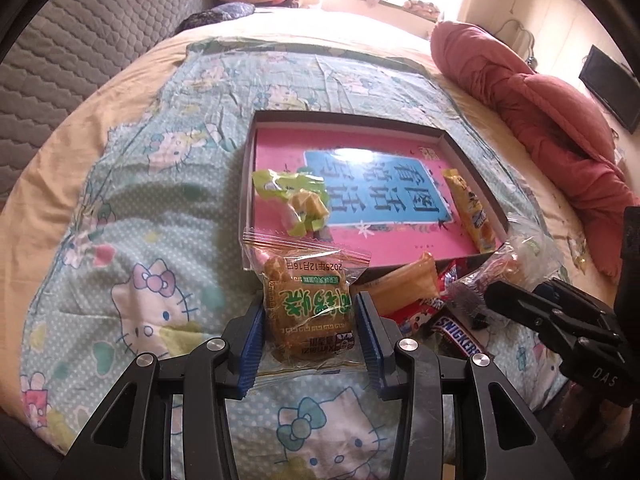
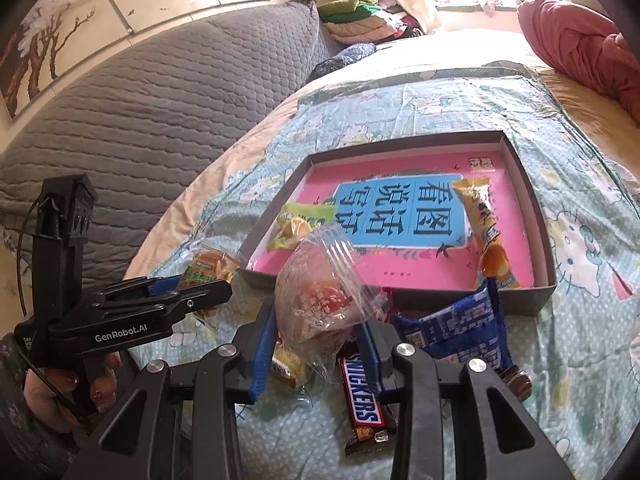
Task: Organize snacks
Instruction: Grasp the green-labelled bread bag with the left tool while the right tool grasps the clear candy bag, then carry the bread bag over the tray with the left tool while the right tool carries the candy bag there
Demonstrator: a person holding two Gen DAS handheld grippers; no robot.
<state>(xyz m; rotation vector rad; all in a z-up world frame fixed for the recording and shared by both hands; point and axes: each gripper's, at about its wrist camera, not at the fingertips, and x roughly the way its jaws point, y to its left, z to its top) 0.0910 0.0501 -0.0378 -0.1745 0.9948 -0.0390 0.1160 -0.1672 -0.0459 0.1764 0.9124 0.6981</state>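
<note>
The left gripper (image 1: 312, 312) clamps a wrapped green-label pastry (image 1: 310, 312) by its sides, held above the bedsheet (image 1: 132, 240) just short of the box (image 1: 472, 160). The right gripper (image 2: 320, 336) pinches a clear crinkly snack bag (image 2: 320, 292). Both look light, soft and crushable; the film likely slips, so gripping the body suits better than the seal.

Readable print on the snack wrappers, the box insert and the two grippers.

The chocolate bar (image 2: 364, 396) on the bedspread reads "SNICKERS" in white letters. The pastry packet (image 1: 310, 304) carries the date "2025年12月16日" on its clear wrapper, above green characters too warped to read. The pink sheet (image 2: 400, 268) lining the shallow box (image 2: 516, 304) bears the large characters "看图说话写话" on a blue panel. The left gripper (image 2: 200, 286) is marked "GenRobot.AI" on its side; the right gripper (image 1: 492, 300) shows "DAS".
</note>
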